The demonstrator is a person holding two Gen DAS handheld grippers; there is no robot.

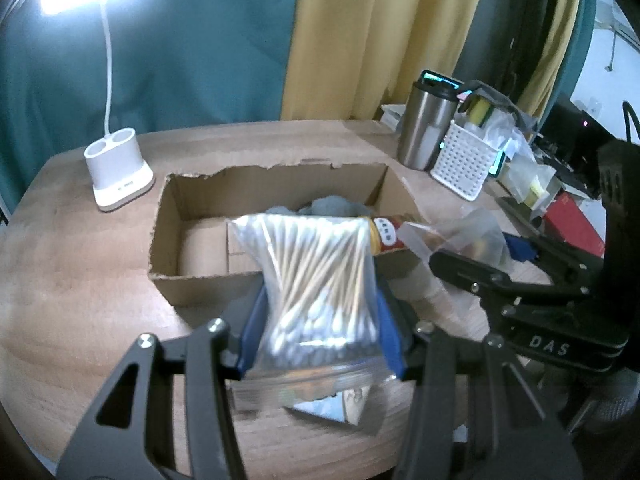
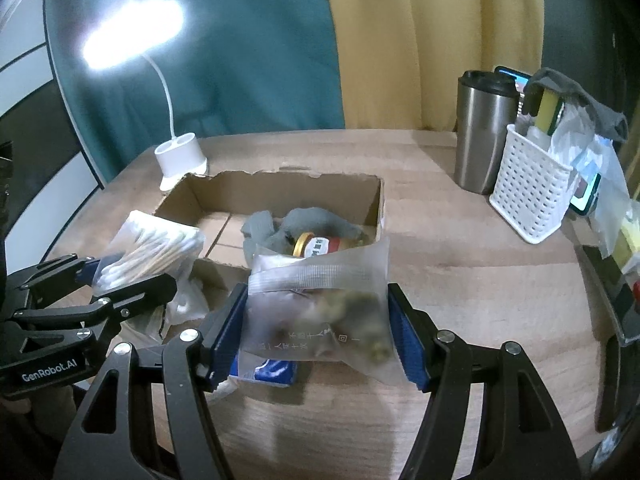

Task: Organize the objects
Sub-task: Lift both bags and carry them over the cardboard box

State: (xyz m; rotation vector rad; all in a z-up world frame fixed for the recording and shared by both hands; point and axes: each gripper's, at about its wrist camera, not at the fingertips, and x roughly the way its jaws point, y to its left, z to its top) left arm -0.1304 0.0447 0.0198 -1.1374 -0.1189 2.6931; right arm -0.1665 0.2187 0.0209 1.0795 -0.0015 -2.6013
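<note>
My left gripper [image 1: 320, 332] is shut on a clear zip bag of cotton swabs [image 1: 316, 276], held just in front of the open cardboard box [image 1: 188, 196]. In the right wrist view that bag [image 2: 156, 248] hangs by the box's left front corner. My right gripper [image 2: 318, 332] is shut on a frosted bag of small brownish items [image 2: 320, 300], held above the table at the box's near wall [image 2: 224, 268]. The box holds a grey cloth [image 2: 308, 220] and a jar with a gold lid [image 2: 320, 246]. A blue-and-white packet [image 2: 268, 370] lies under the right gripper.
A white desk lamp [image 1: 118, 172] stands left behind the box. A steel tumbler [image 2: 484, 132] and a white perforated basket [image 2: 528, 196] with sponges and bags stand at the right back. More clutter, including a red box [image 1: 576, 228], lies along the right edge.
</note>
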